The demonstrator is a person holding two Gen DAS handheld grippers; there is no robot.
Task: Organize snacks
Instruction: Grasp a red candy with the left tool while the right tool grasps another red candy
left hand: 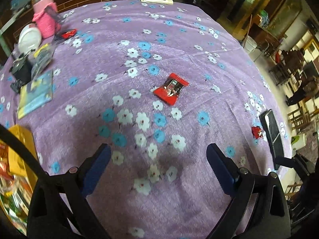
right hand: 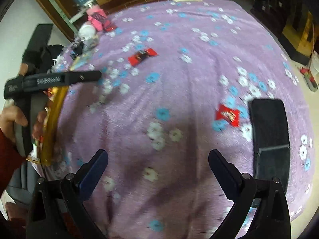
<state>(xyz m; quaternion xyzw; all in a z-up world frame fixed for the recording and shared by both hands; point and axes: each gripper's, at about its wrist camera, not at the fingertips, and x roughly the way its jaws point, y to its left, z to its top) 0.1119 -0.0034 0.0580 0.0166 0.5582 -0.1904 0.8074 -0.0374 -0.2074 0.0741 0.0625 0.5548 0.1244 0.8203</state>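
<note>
A red snack packet (left hand: 171, 89) lies on the purple flowered tablecloth ahead of my open, empty left gripper (left hand: 158, 149); it also shows in the right wrist view (right hand: 142, 56). A second red packet (right hand: 227, 115) lies beside a black phone (right hand: 269, 139), ahead and right of my open, empty right gripper (right hand: 158, 155); in the left wrist view the packet (left hand: 257, 132) is far right. A third red packet (left hand: 68, 33) lies by the pink jar (left hand: 44, 18). A yellow box of snacks (left hand: 19, 153) sits at the left edge; the left gripper (right hand: 59, 78) hovers over it.
Clutter sits at the table's far left: a white lid (left hand: 30, 37), plastic bags (left hand: 42, 56), a black object (left hand: 21, 69), a blue-yellow booklet (left hand: 35, 93). A white remote (left hand: 156, 0) lies at the far edge. The table edge drops off on the right to chairs and floor.
</note>
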